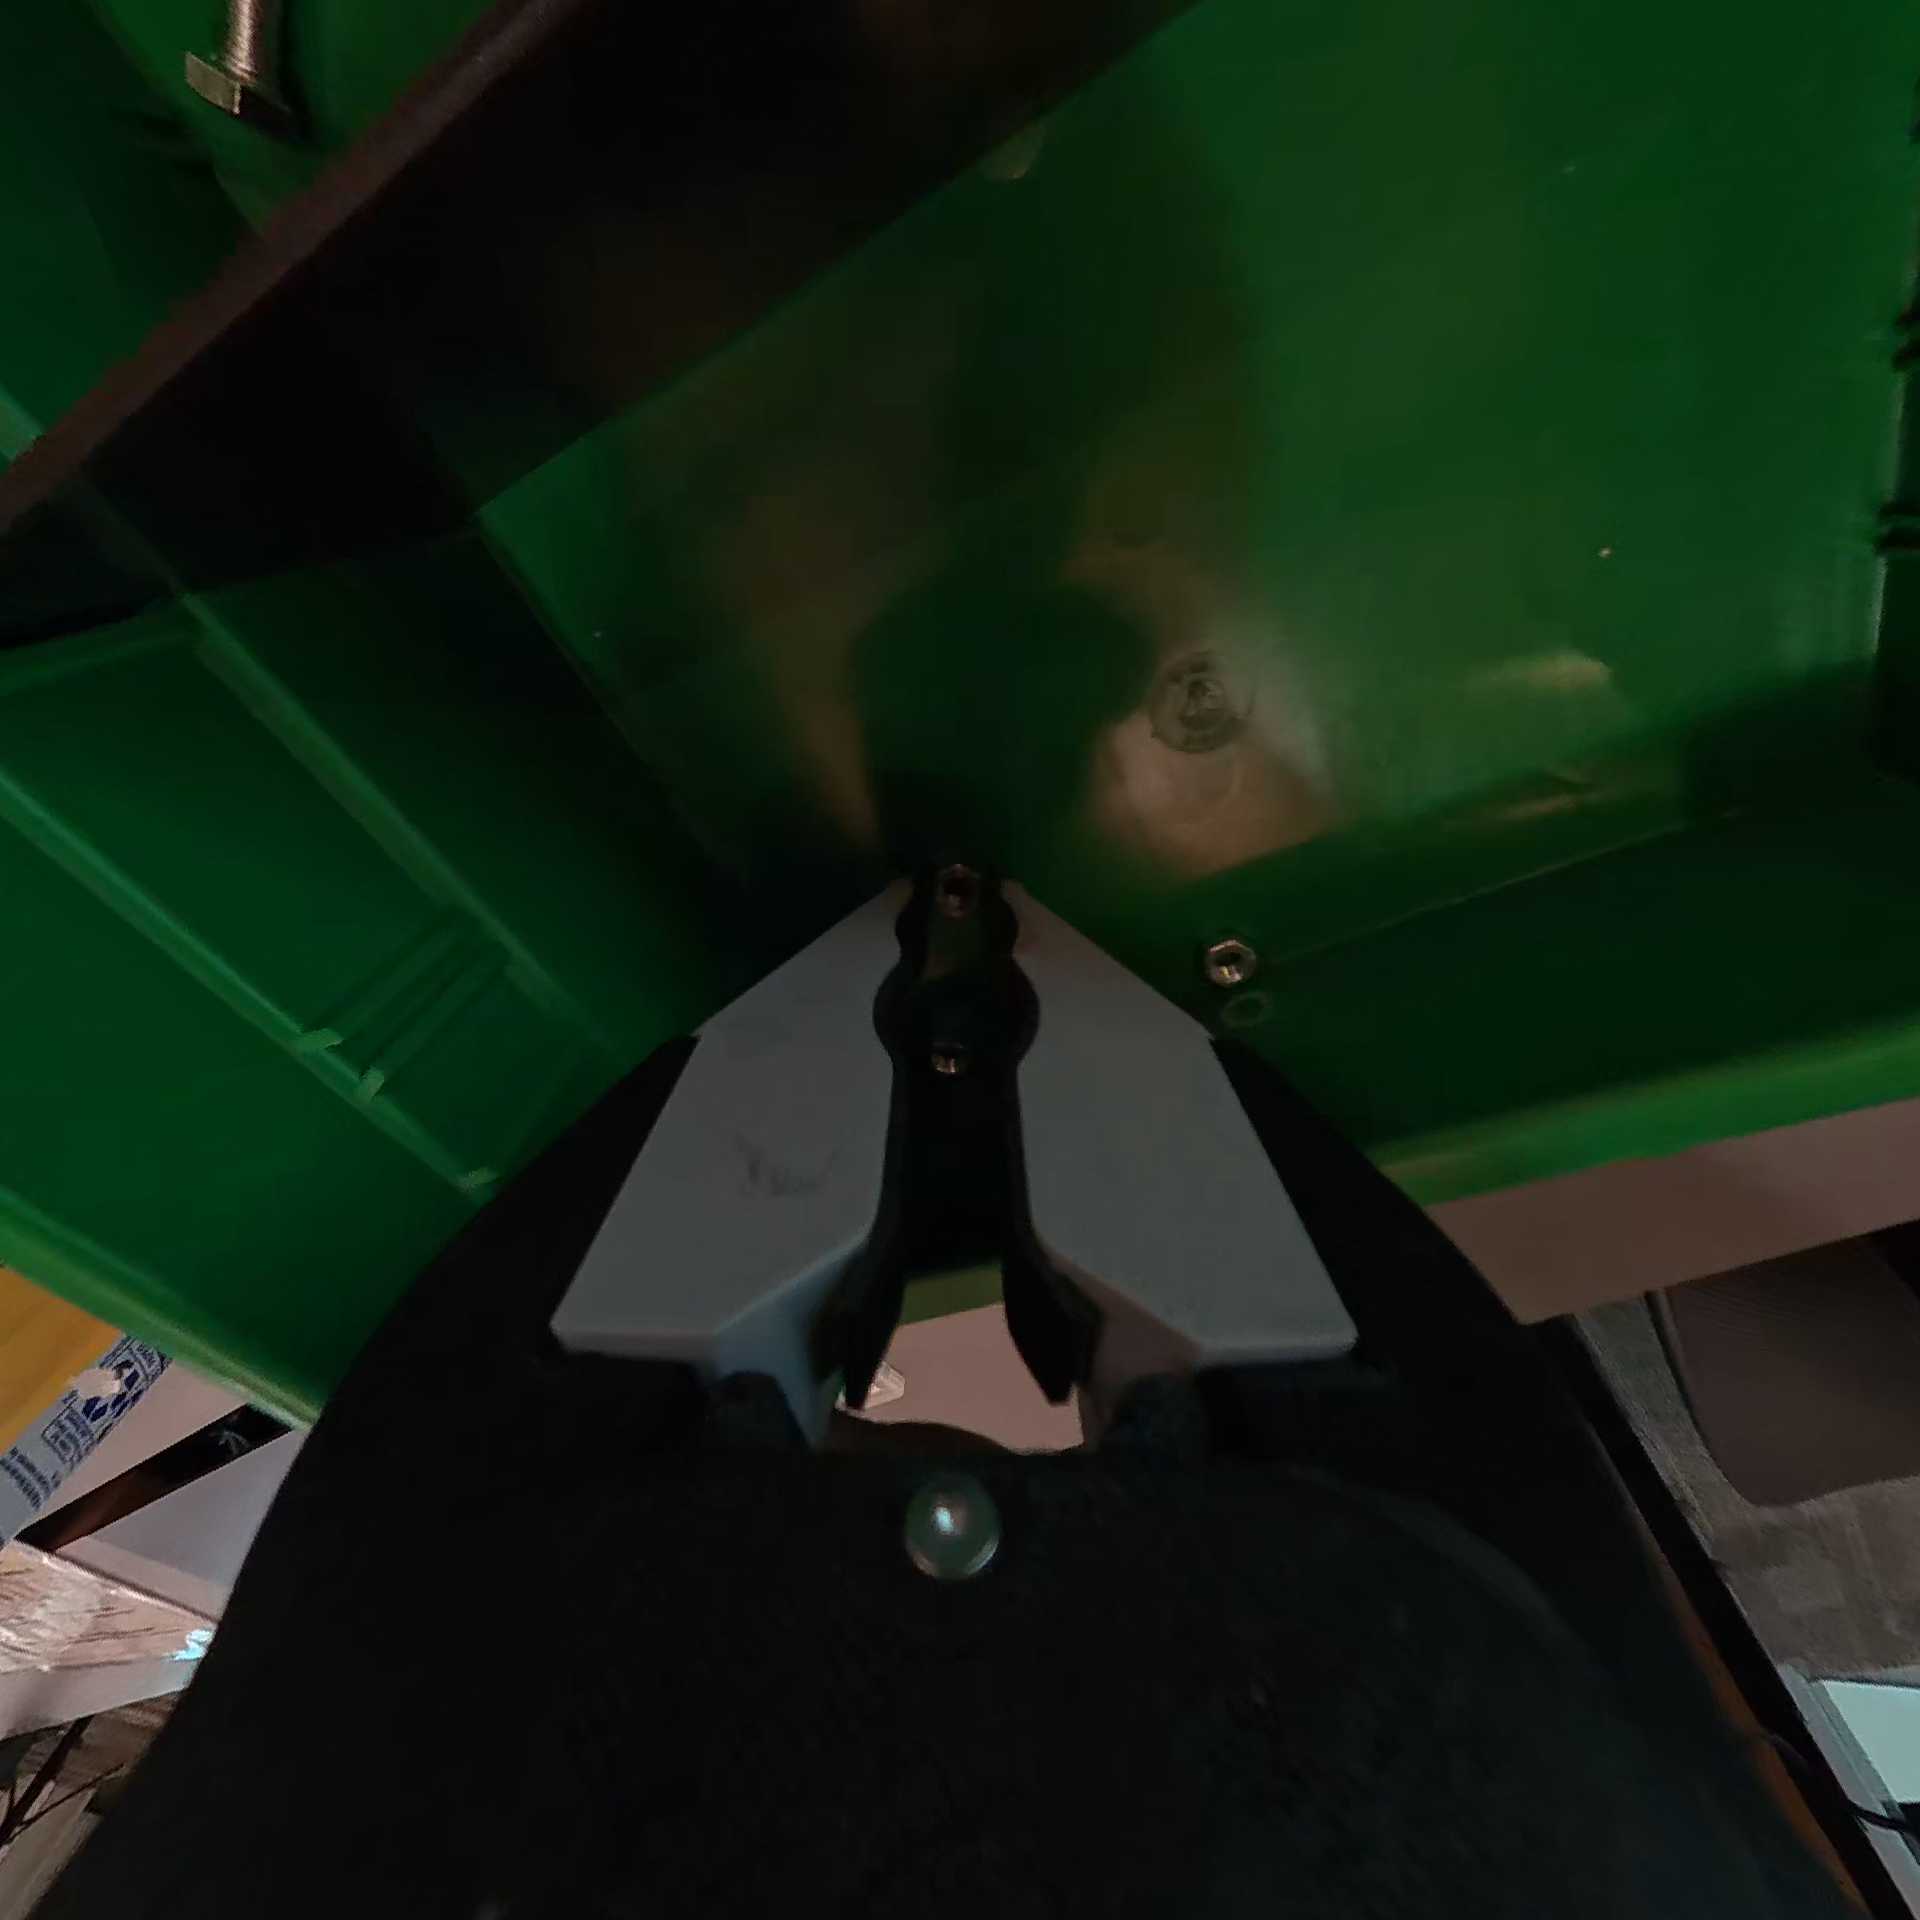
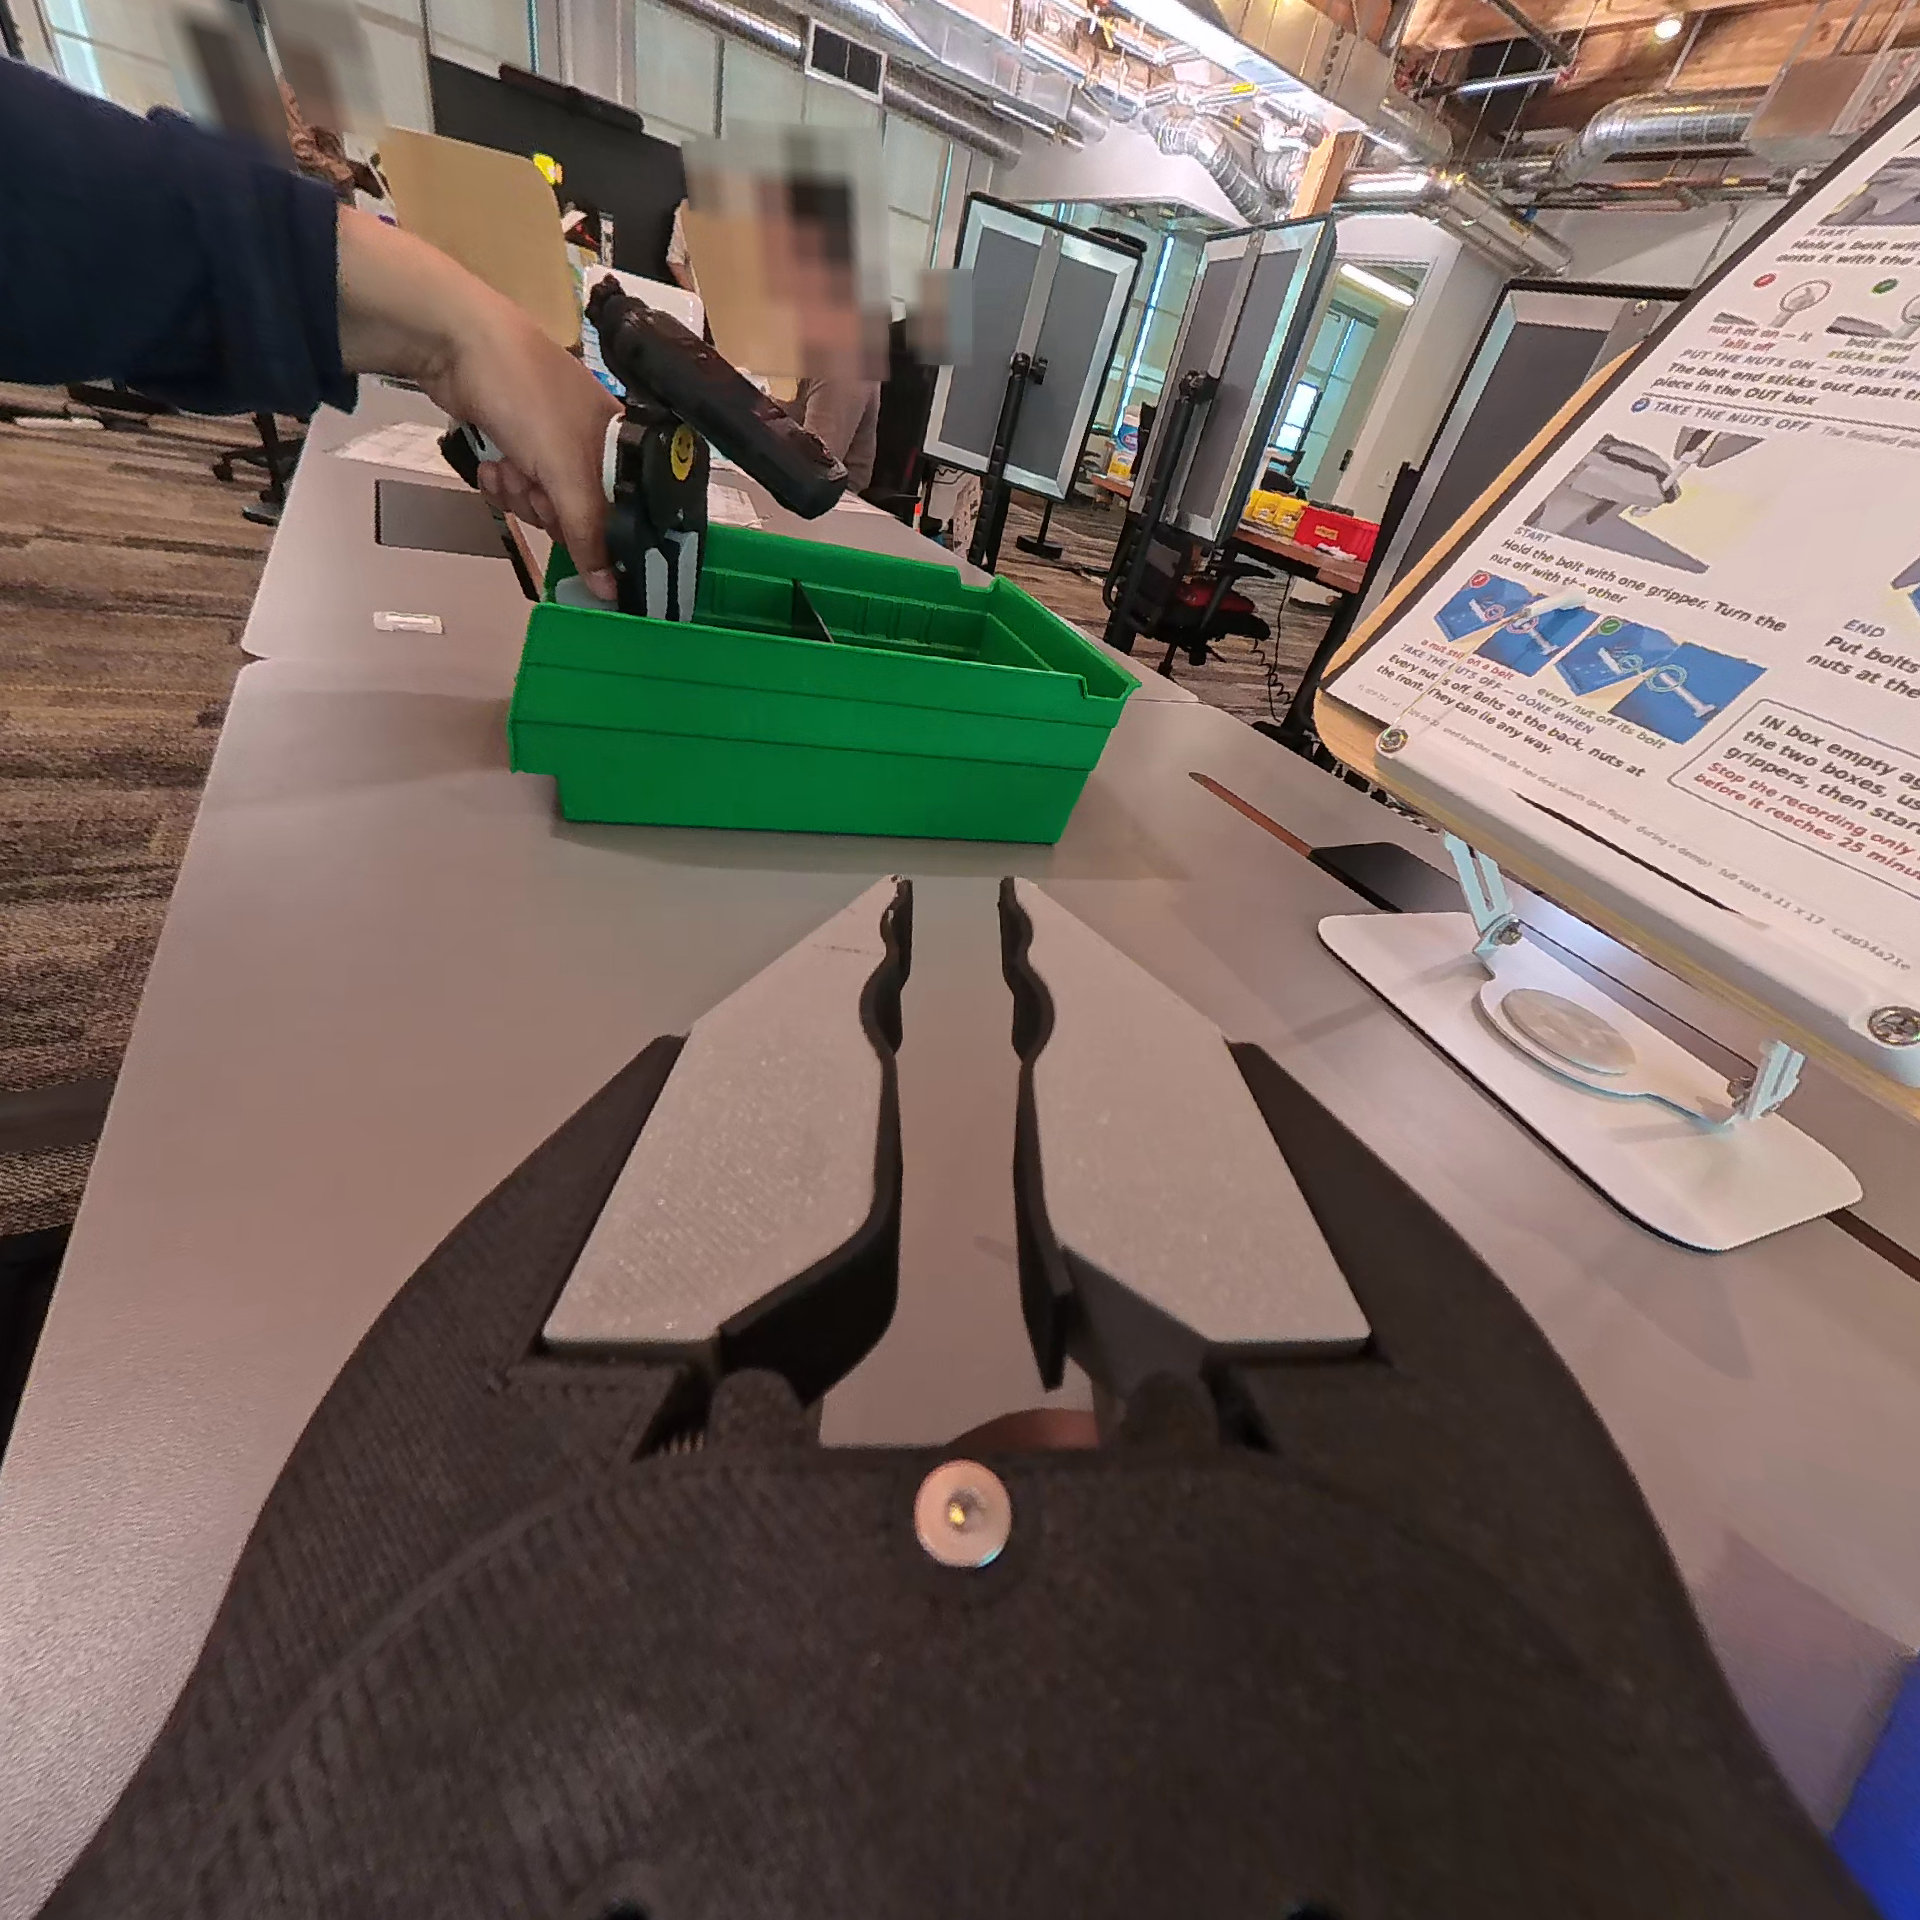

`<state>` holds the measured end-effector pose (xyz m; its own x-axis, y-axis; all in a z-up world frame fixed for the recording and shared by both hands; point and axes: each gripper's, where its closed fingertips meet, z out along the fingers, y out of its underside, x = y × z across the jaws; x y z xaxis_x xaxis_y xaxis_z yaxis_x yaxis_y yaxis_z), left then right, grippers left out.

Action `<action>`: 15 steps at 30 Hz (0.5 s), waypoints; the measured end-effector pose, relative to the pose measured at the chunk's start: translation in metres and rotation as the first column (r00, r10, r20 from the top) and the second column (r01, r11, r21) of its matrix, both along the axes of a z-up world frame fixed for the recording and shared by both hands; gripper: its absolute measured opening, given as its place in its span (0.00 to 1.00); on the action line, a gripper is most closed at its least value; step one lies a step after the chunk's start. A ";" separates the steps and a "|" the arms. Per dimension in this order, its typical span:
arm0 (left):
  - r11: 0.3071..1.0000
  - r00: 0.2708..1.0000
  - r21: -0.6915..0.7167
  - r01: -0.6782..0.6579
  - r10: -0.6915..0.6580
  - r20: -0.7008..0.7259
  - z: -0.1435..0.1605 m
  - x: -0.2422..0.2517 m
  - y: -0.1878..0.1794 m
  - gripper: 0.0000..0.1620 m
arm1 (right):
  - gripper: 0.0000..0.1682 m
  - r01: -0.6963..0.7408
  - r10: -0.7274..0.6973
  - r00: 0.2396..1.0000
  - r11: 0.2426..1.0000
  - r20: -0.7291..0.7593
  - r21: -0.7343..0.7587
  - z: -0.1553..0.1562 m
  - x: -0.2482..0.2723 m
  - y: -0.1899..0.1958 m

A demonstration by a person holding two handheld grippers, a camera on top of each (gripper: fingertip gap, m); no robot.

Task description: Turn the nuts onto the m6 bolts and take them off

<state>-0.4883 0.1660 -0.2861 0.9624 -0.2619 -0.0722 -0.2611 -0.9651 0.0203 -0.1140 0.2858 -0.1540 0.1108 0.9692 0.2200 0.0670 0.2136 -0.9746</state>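
A green bin stands on the grey table. A hand holds my left gripper tipped down into the bin's left end. In the left wrist view, my left gripper is low over the bin floor, its jaws drawn to a narrow gap on a small nut at the tips. A second nut lies to the right. A bolt lies beyond the dark divider. My right gripper hovers over the table in front of the bin, slightly open and empty.
A white instruction board on a tilted stand, with a flat base, stands at the right on the table. A blue object shows at the bottom right corner. Partitions, chairs and people are in the background. The grippers' ends are close to 40 centimeters from one another.
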 end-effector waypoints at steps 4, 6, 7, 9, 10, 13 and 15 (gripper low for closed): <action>0.998 0.999 0.064 0.027 -0.024 -0.042 0.014 -0.003 0.006 0.05 | 0.08 0.004 -0.004 1.000 1.000 0.005 -0.001 -0.001 0.000 0.001; 0.984 0.999 0.174 0.024 -0.019 -0.034 0.042 0.000 0.020 0.05 | 0.08 0.011 -0.011 1.000 1.000 0.012 -0.002 -0.003 -0.001 0.002; 0.971 0.999 0.237 0.026 -0.018 -0.034 0.060 0.004 0.027 0.05 | 0.08 0.016 -0.016 1.000 1.000 0.016 -0.002 -0.004 -0.001 0.004; 0.923 0.998 0.380 0.062 -0.050 -0.042 0.099 0.021 0.046 0.05 | 0.07 0.033 -0.033 0.999 0.999 0.022 -0.005 -0.005 0.000 0.007; 0.887 0.996 0.453 0.085 -0.084 -0.023 0.117 0.040 0.056 0.05 | 0.07 0.040 -0.040 0.999 0.999 0.023 -0.009 -0.005 0.000 0.009; 0.800 0.959 0.558 0.219 -0.282 0.028 0.141 0.130 0.074 0.05 | 0.07 0.070 -0.069 0.997 0.997 0.027 -0.026 -0.007 0.002 0.016; 0.771 0.897 0.543 0.334 -0.437 0.067 0.127 0.201 0.077 0.05 | 0.07 0.069 -0.068 0.997 0.997 0.027 -0.043 -0.009 0.002 0.019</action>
